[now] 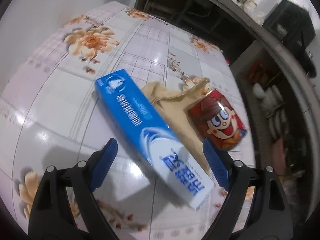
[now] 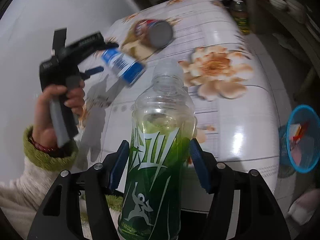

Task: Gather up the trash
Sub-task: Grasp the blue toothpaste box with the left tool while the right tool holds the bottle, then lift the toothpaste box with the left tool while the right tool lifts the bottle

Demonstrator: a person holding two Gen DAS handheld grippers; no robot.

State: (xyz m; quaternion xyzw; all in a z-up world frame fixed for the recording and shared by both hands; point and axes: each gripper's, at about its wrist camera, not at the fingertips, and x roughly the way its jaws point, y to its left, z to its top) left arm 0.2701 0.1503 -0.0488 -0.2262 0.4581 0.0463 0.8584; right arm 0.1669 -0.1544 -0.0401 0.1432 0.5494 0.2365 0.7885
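One blue box [image 1: 148,132], one can [image 1: 218,120], one bottle [image 2: 158,160], one basket [image 2: 302,138].

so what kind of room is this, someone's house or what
Most likely a lived-in home, perhaps a kitchen or dining corner. The table wears a glossy flower-print cloth, stacked bowls sit on a shelf behind it, and a small blue basket holds scraps.
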